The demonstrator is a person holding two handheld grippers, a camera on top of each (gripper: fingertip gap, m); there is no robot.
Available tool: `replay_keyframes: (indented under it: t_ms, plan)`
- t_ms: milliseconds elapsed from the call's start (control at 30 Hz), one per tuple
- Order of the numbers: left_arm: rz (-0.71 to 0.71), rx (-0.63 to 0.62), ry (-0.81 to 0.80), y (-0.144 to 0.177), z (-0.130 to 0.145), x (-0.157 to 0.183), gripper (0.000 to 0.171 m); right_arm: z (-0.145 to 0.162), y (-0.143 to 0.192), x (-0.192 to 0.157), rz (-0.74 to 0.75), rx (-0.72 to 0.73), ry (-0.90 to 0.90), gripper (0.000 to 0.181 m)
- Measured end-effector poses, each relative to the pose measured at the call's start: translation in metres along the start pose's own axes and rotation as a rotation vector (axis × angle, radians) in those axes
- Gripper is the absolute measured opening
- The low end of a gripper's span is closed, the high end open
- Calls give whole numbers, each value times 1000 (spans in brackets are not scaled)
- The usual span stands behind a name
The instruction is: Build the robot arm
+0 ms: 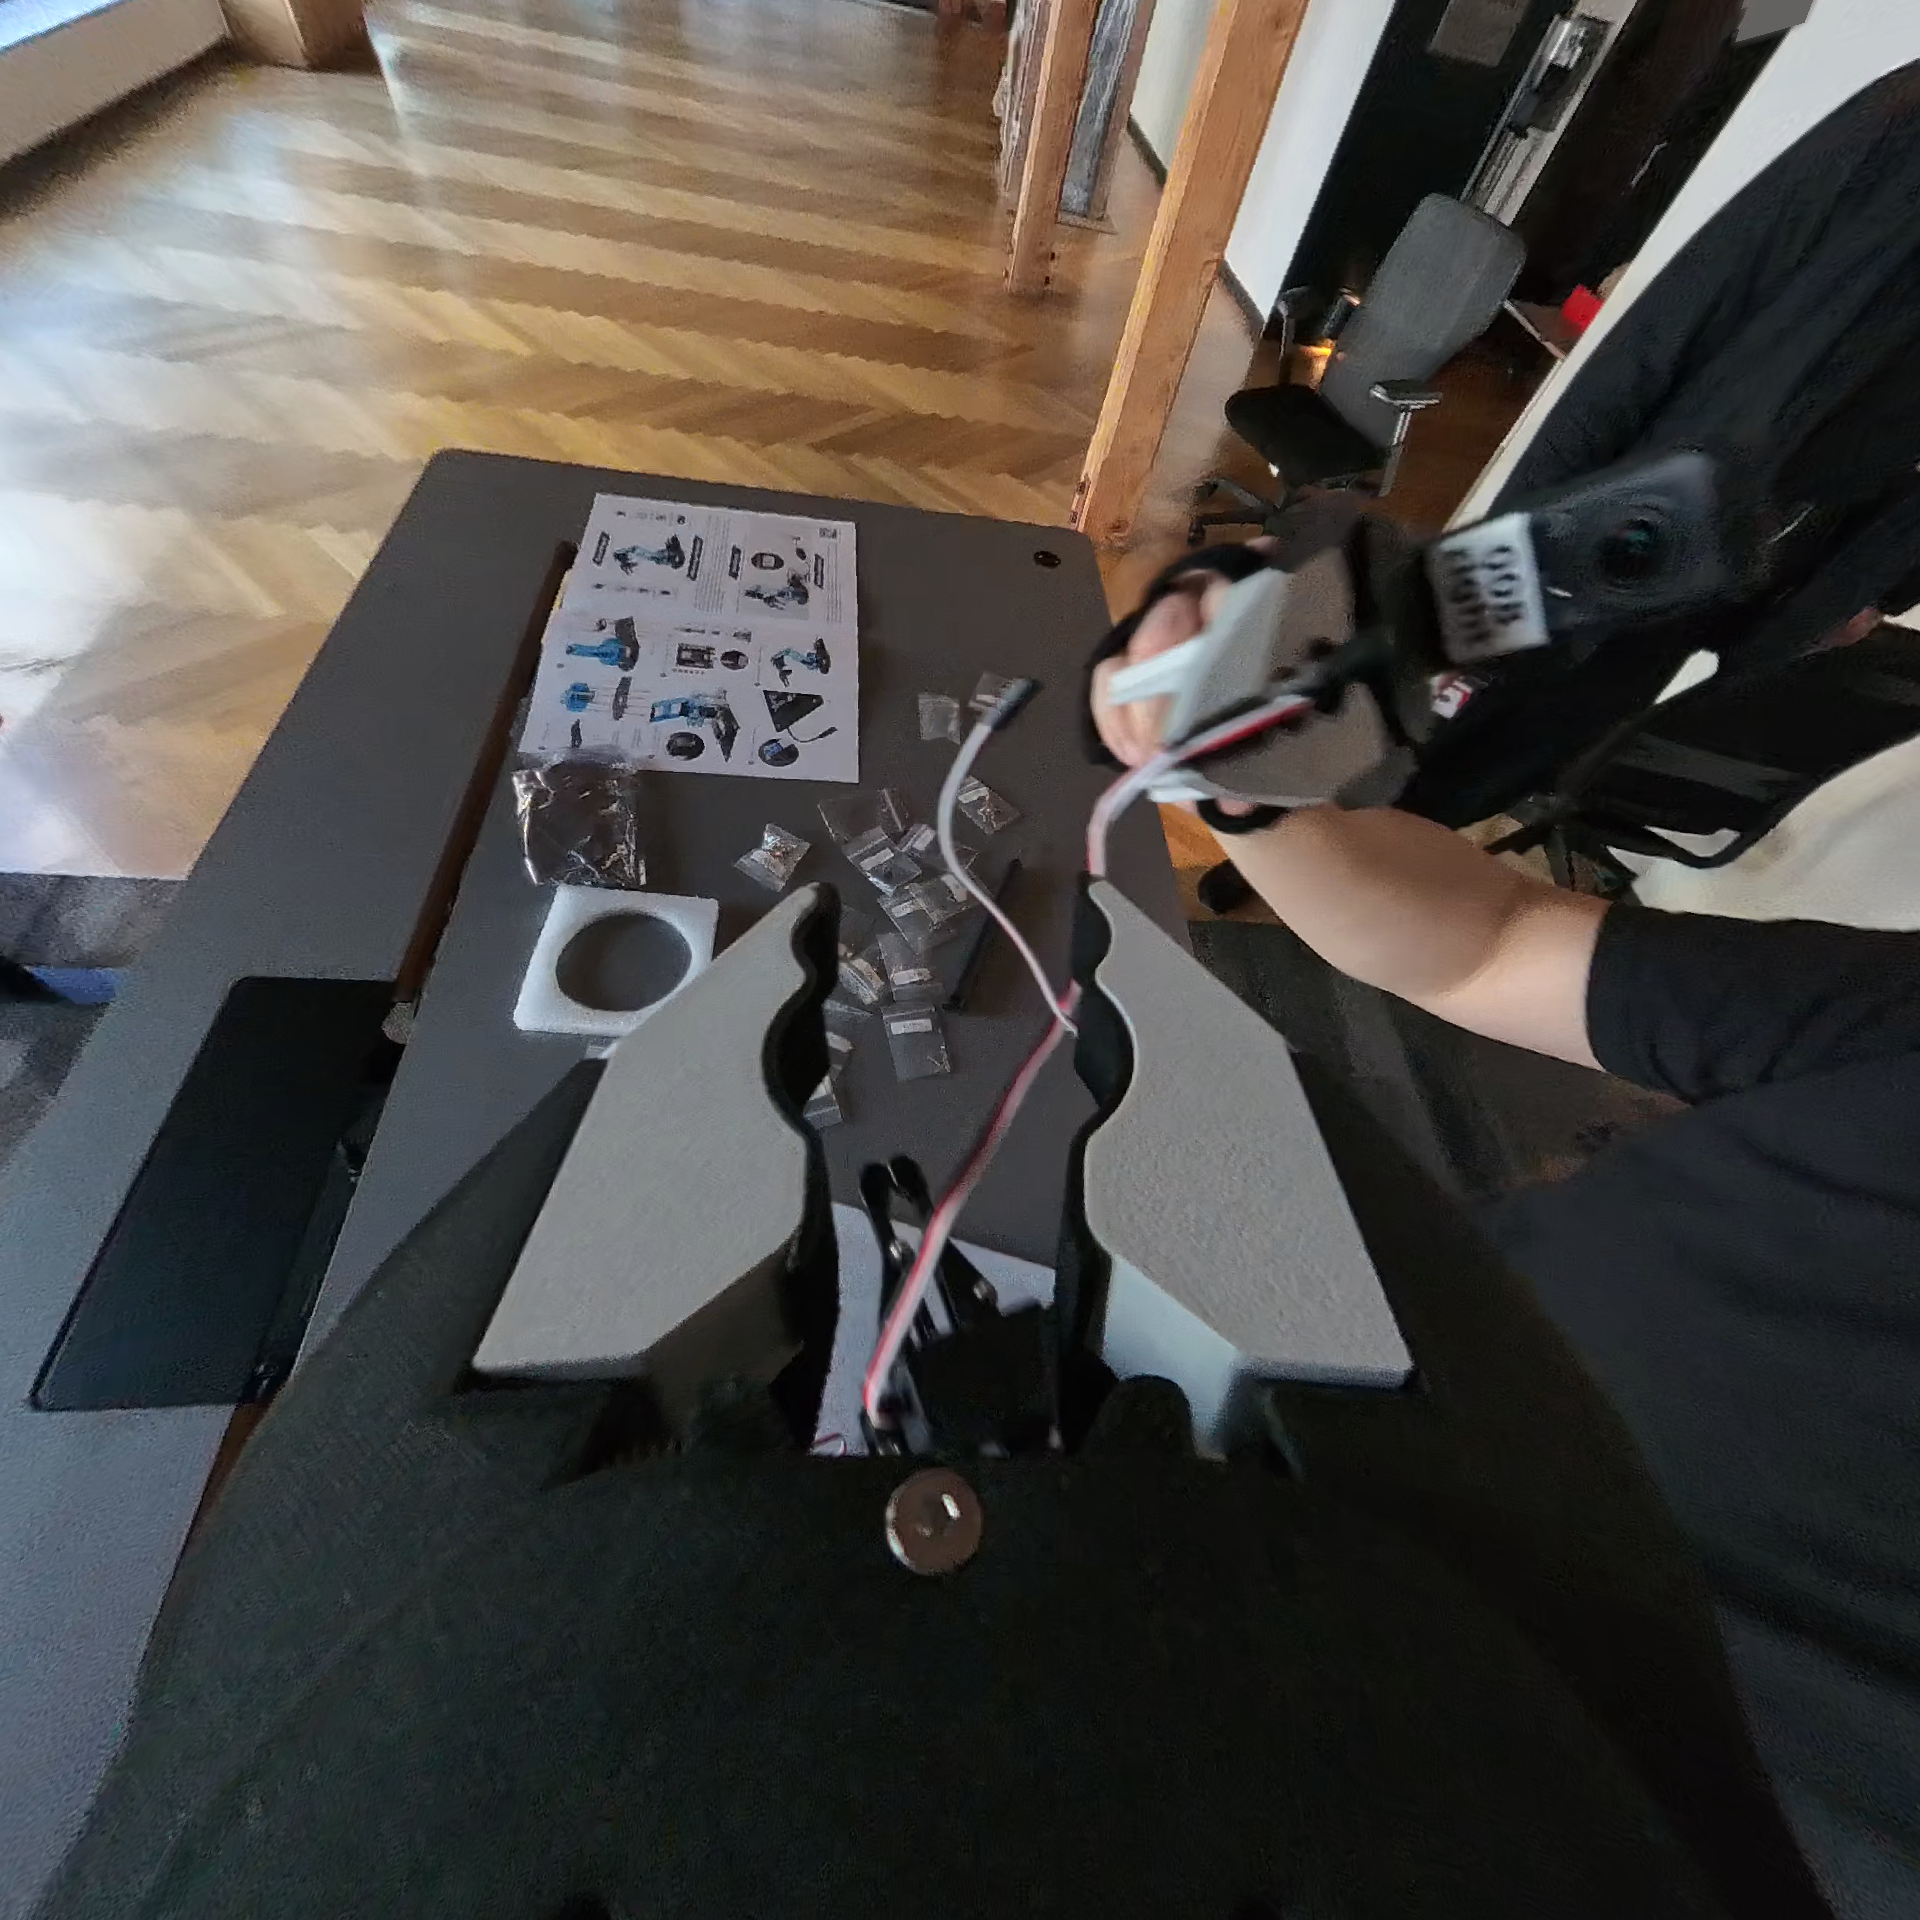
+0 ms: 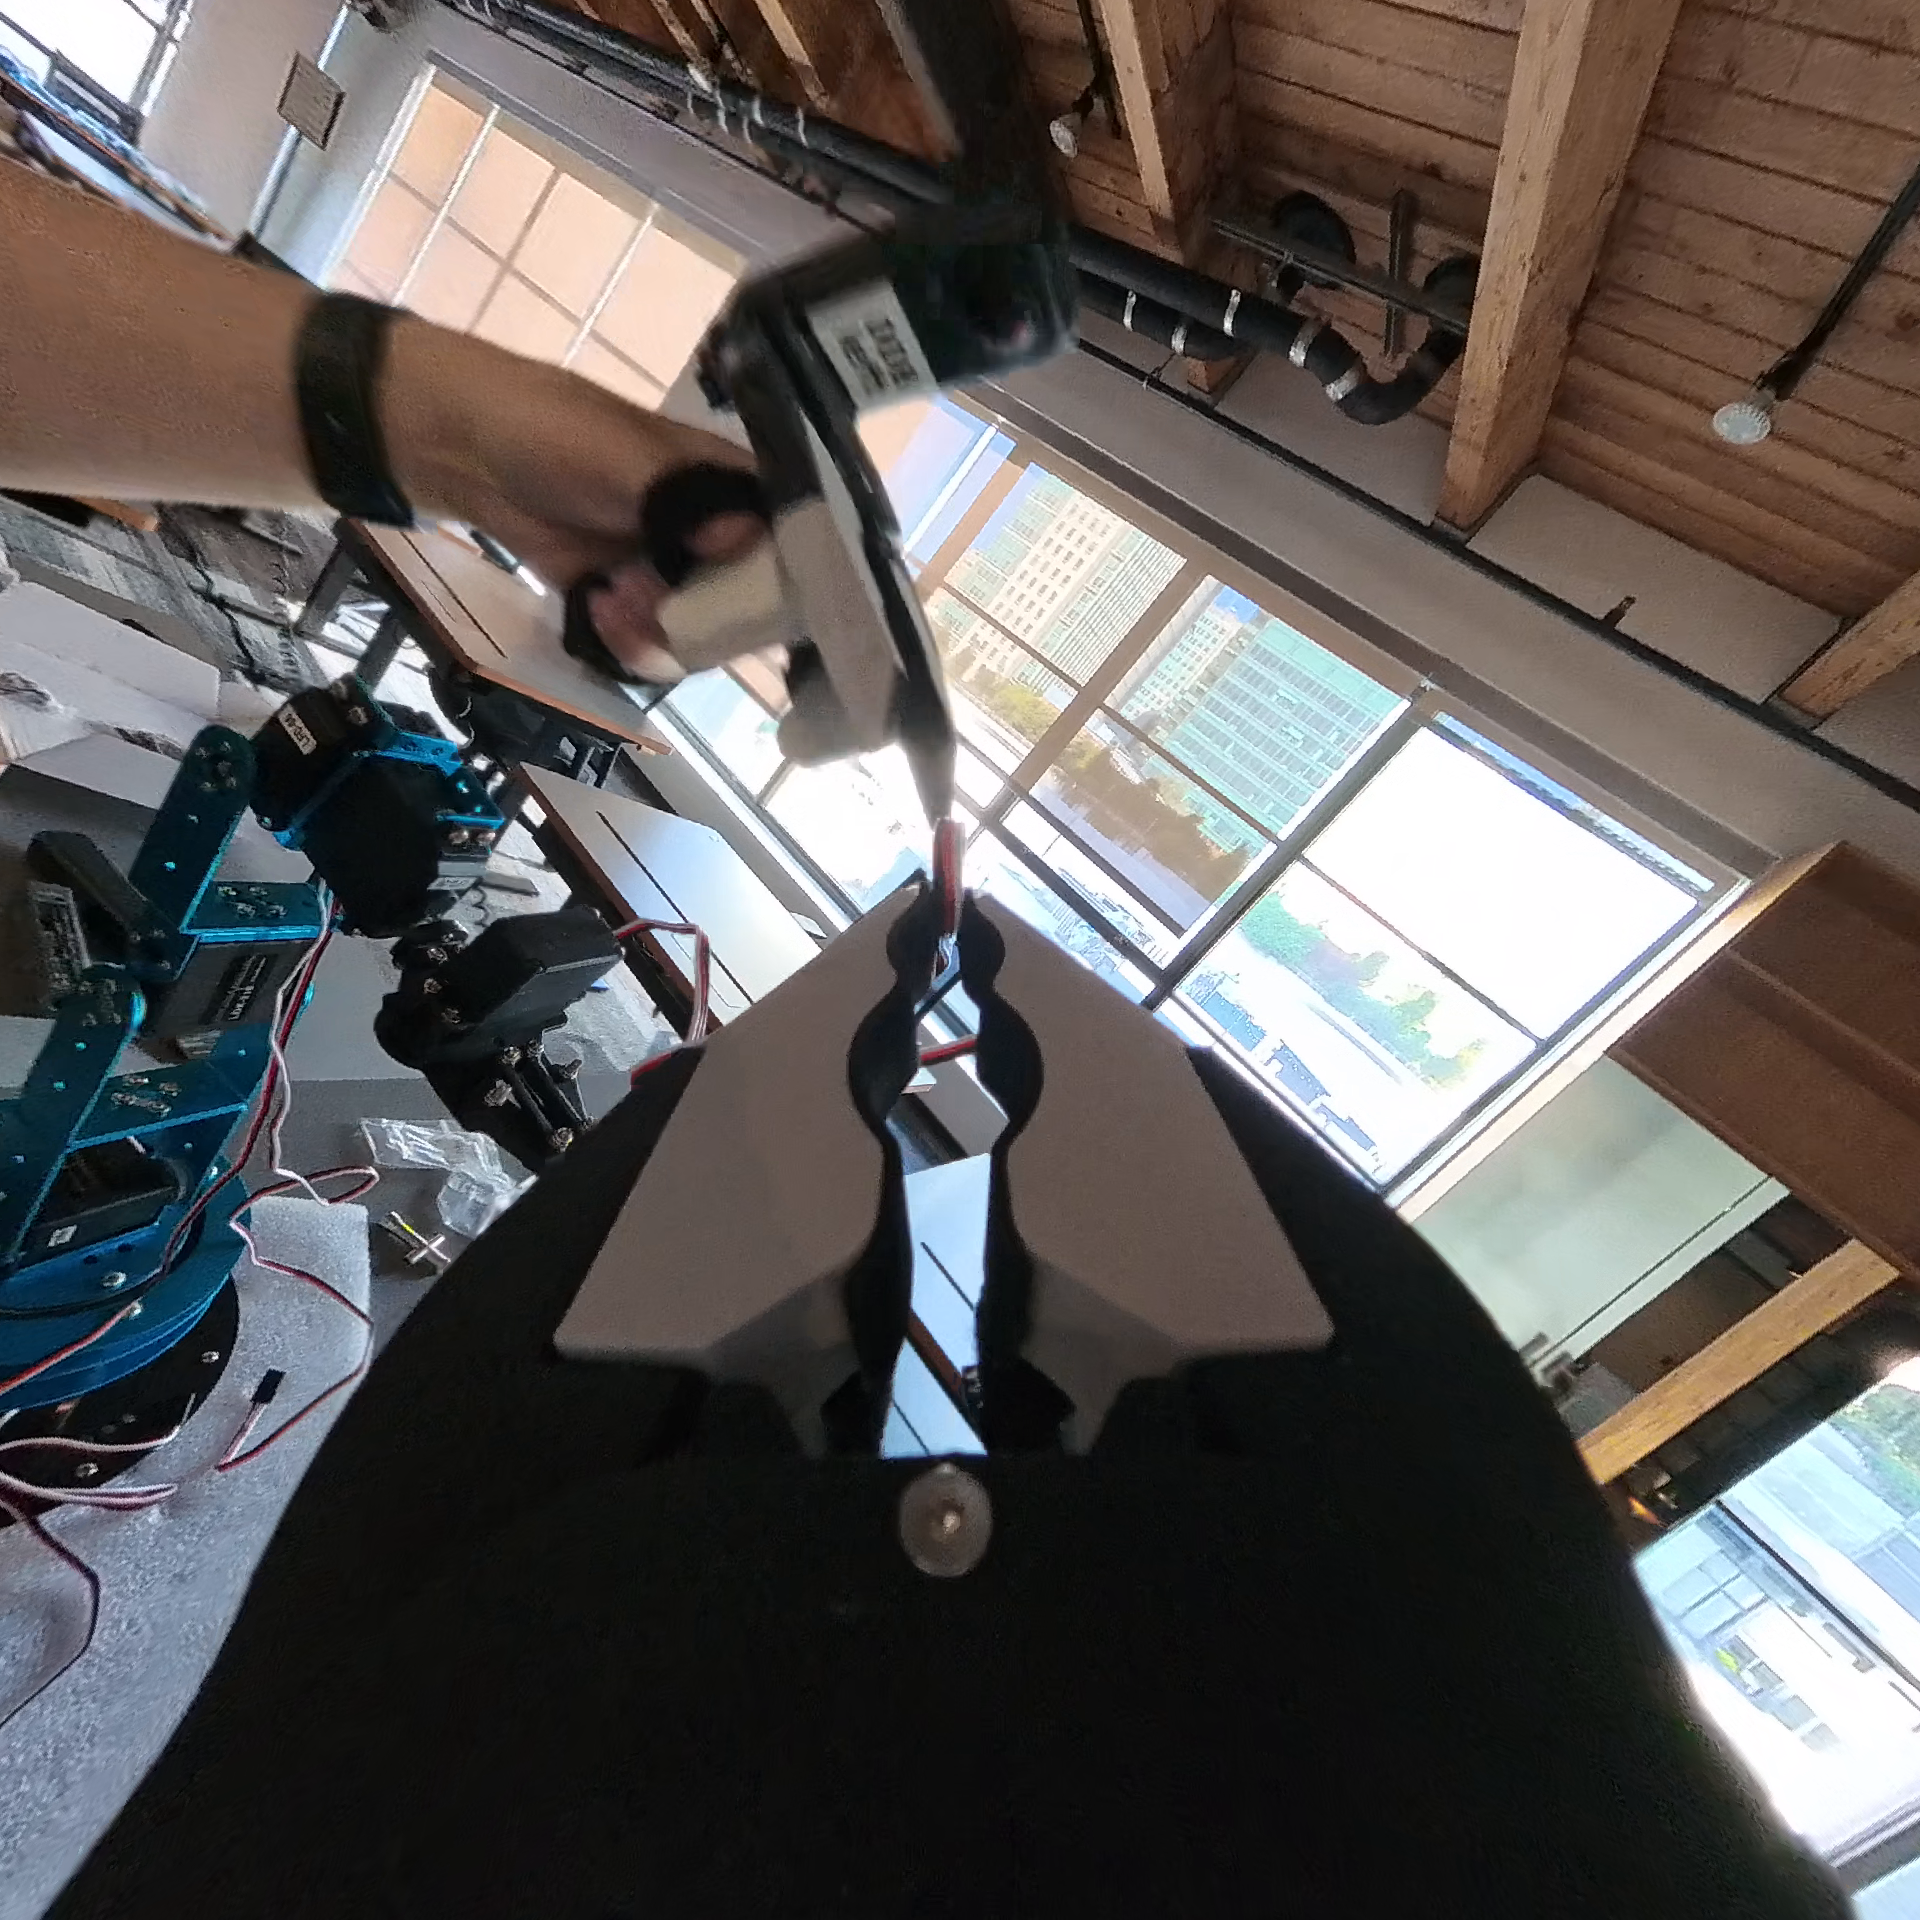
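A thin red, white and black wire (image 1: 997, 1132) runs slack between the two grippers, above the dark surface (image 1: 966, 561). The right gripper (image 2: 940, 914) has its fingers closed on the wire at their tips. The left gripper (image 1: 956, 904) has its fingers spread wide, the wire passing loosely between them against the right-hand finger. Below lie small clear bags (image 1: 904, 914), a picture leaflet (image 1: 707, 639) and a white foam square (image 1: 618, 961). A blue toy arm (image 2: 156, 935) stands beside the right gripper.
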State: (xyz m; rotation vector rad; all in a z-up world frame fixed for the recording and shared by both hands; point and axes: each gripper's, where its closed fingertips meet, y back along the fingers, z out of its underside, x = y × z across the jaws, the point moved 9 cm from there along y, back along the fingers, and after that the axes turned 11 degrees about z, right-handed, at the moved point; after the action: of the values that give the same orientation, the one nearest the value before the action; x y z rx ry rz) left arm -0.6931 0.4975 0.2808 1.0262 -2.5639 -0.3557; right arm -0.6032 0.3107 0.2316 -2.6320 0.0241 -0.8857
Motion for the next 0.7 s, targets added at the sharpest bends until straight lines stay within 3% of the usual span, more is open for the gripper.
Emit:
replay_keyframes:
  t_ms: [133, 167, 267, 367, 567, 700]
  plan:
    - [148, -80, 127, -43, -5, -27, 62, -7, 2, 4, 0, 20, 23, 1]
    - [193, -99, 152, -52, -6, -30, 57, -8, 1, 4, -5, 26, 19, 1]
    - [229, -137, 155, -71, -7, -34, 1, -7, -1, 3, -10, 29, 29, 2]
    - [155, -142, 96, -73, -8, -38, 0, -5, -1, 2, -11, 28, 35, 2]
    - [-66, -53, 62, -19, -37, -37, 0, 10, 5, 0, 12, 14, -49, 9]
    - [-203, 78, 24, 41, -65, -23, 0, 26, 9, -10, 24, -29, -275, 25]
